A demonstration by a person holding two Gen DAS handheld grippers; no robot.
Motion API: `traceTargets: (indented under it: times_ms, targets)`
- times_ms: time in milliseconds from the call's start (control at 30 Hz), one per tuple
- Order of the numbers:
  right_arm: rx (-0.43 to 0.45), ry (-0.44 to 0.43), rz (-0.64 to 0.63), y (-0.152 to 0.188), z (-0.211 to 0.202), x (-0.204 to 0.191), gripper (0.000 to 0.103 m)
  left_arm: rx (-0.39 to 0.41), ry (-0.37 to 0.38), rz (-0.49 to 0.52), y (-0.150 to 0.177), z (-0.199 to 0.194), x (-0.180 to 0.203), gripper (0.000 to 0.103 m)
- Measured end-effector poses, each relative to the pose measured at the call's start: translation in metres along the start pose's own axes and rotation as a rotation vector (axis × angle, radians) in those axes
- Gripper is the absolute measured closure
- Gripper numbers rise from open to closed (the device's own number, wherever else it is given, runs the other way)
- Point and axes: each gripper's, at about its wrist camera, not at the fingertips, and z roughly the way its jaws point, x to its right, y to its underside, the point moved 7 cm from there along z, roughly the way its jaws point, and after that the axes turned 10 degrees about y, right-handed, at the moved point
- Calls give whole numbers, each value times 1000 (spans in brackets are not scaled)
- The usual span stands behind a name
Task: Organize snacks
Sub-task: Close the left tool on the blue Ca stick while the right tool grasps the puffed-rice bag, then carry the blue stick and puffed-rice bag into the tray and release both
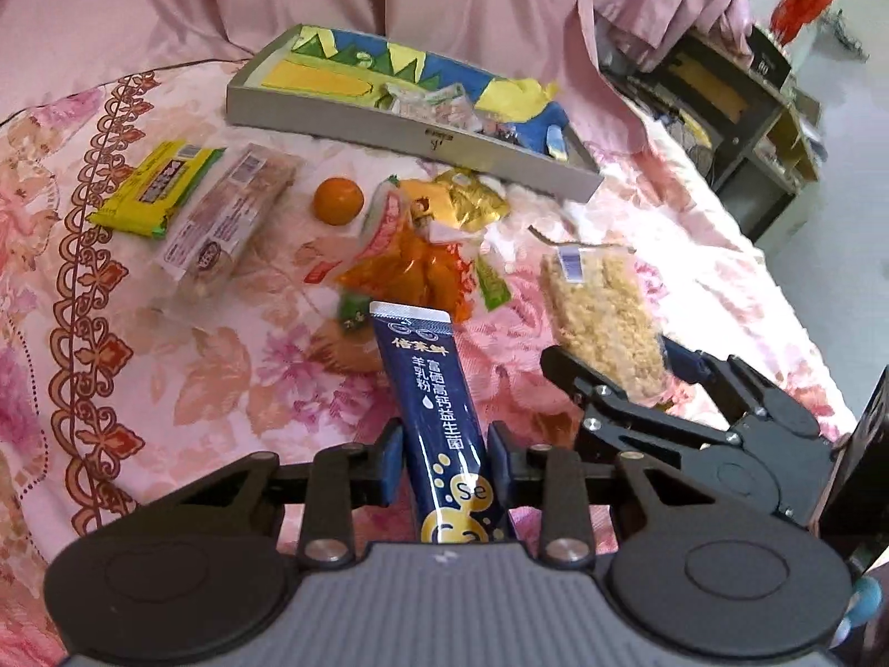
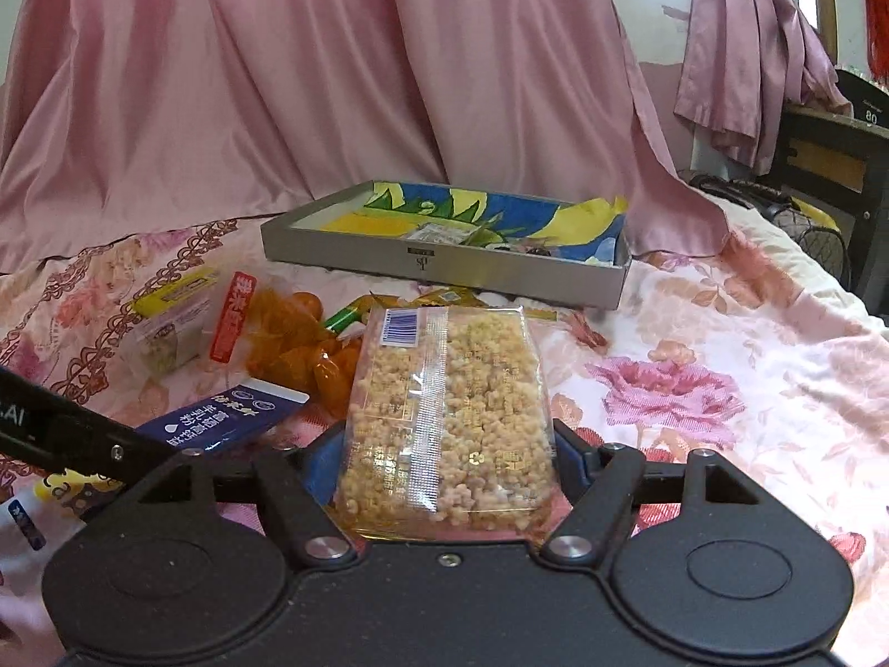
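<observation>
My left gripper (image 1: 444, 467) is shut on a dark blue stick sachet (image 1: 430, 389), which points forward above the bed; it also shows in the right wrist view (image 2: 228, 417). My right gripper (image 2: 444, 461) is shut on a clear pack of puffed-rice cake (image 2: 450, 417), seen from the left wrist too (image 1: 603, 311). The grey tray (image 1: 389, 128) with a blue and yellow lining lies farther back and holds several small packets; it also shows in the right wrist view (image 2: 444, 267). Loose snacks lie between: a yellow-green pack (image 1: 155, 189), a pink wafer pack (image 1: 233, 217), an orange (image 1: 338, 200) and orange packets (image 1: 416, 267).
Everything lies on a pink floral bedspread (image 1: 166, 361). A pink curtain (image 2: 333, 83) hangs behind the tray. A dark shelf unit (image 1: 739, 111) stands beyond the bed's right edge.
</observation>
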Motion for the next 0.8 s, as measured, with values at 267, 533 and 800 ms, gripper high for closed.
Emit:
traceTargets:
  times_ms: [267,533,800]
  targets:
    - [23,18,23,-3,-1,5,29,40,74,54,0,-7,13,69]
    - [65,41,83,-21,-2,24,29,136,103,100,-35,-13,27,69]
    - [149,10,90,-79,20,42,29,252,67,103,-126,3,21,69]
